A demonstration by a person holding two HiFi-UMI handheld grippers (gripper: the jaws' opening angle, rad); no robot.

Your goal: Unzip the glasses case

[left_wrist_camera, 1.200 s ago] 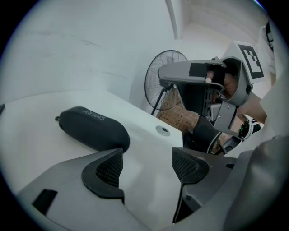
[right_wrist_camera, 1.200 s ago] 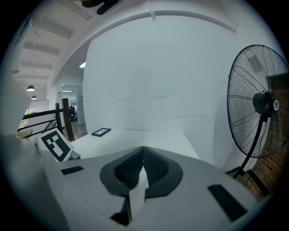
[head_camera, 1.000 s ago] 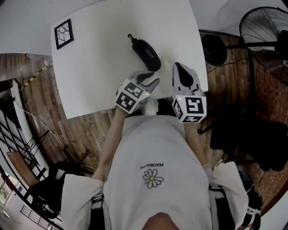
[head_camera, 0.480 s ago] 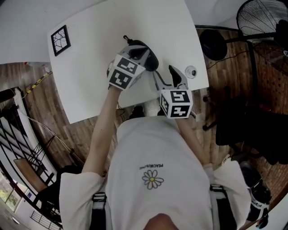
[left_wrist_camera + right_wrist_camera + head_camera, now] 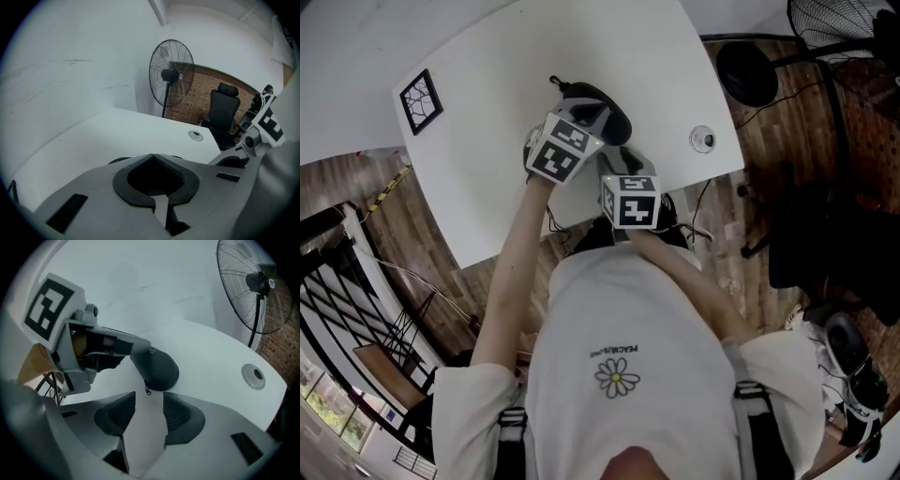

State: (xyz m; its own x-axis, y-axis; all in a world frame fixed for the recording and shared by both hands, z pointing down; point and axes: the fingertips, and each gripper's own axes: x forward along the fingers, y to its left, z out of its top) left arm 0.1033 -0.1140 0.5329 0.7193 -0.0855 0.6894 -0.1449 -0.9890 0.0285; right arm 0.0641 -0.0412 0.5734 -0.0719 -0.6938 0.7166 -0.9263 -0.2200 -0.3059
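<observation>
1. Progress: the black oval zip-up glasses case [image 5: 159, 369] lies on the white table [image 5: 581, 56], and no gap shows along its seam. I judge that the unzipping has not begun and the whole run of the zip is left to do.
2. Left gripper [image 5: 153, 155]: its jaws are closed, tips touching. It sits on top of the case at the end away from the person, and dark edges of the case show either side of the tips. Whether it pinches a fold or only presses down, I cannot tell. It probably serves as the anchor.
3. Right gripper [image 5: 149, 399]: its jaws stand apart and have just been closing. Only bare table lies between the pads.
4. The small metal zipper pull [image 5: 148, 391] hangs off the near end of the case, just ahead of the right jaw tips and on the line of the gap between them. It is not yet between the pads.
5. In the head view both grippers crowd the near end of the case, the right one just behind the left.
6. Left to do, as I judge it: advance slightly, close on the pull, then draw it round the seam.
</observation>
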